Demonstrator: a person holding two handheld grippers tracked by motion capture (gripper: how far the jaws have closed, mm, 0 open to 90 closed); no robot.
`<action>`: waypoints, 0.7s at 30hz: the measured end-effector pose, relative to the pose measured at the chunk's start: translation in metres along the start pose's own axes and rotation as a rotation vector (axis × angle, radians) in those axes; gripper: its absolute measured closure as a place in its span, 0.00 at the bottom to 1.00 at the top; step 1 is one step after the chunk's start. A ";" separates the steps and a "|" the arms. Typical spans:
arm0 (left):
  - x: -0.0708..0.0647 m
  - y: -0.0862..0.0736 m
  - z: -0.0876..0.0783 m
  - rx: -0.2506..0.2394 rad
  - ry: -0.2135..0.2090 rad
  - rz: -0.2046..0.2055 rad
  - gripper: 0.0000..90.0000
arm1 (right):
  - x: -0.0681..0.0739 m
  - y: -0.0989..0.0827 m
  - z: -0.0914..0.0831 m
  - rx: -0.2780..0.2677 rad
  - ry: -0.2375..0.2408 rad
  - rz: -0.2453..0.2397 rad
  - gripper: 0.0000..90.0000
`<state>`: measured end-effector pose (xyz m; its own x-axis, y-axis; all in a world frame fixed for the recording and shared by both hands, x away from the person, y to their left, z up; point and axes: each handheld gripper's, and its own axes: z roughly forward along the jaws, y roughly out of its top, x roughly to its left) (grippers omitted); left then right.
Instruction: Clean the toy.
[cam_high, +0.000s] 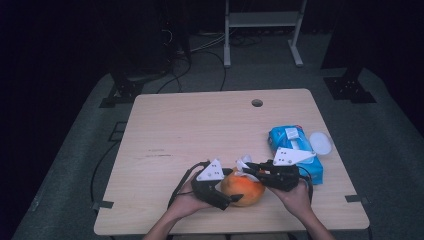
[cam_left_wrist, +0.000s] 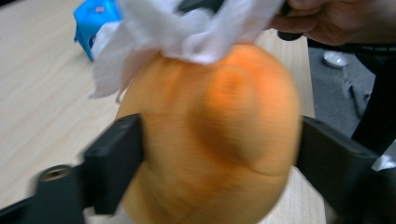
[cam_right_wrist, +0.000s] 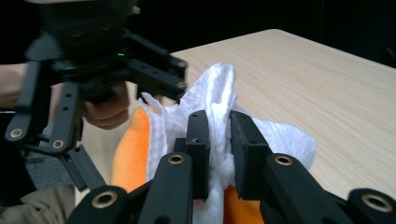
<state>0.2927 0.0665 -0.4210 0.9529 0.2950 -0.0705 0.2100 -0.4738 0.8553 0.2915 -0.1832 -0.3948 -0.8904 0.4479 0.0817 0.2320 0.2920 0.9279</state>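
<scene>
An orange fruit (cam_high: 244, 191) (cam_left_wrist: 210, 140) (cam_right_wrist: 130, 149) lies on the wooden table (cam_high: 200, 125) near its front edge. My left gripper (cam_high: 231, 186) (cam_left_wrist: 219, 158) comes in from the fruit's left with one black jaw against each flank, shut on it; the close view is blurred. My right gripper (cam_high: 248, 168) (cam_right_wrist: 219, 140) is shut on a crumpled white wipe (cam_high: 243, 162) (cam_left_wrist: 187, 32) (cam_right_wrist: 215, 88) and holds it against the top of the fruit.
A blue pack of wipes (cam_high: 295, 145) (cam_left_wrist: 93, 23) lies just right of my right hand, with a round white lid (cam_high: 320, 142) beside it. A cable hole (cam_high: 257, 103) sits near the table's far edge. The left and far parts of the tabletop are bare wood.
</scene>
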 end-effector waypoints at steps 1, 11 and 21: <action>0.001 -0.002 0.001 -0.005 -0.013 -0.007 0.13 | 0.000 0.000 0.000 0.001 0.001 -0.004 0.86; -0.013 0.000 0.001 -0.022 0.034 0.099 0.44 | 0.019 0.010 0.007 -0.015 0.058 -0.050 0.86; -0.007 0.000 -0.005 -0.029 0.084 0.092 0.47 | -0.018 -0.008 -0.014 0.018 -0.066 0.038 0.86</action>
<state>0.2849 0.0689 -0.4175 0.9459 0.3204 0.0511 0.1148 -0.4778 0.8709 0.3003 -0.2049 -0.3983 -0.8533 0.5133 0.0916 0.2724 0.2891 0.9177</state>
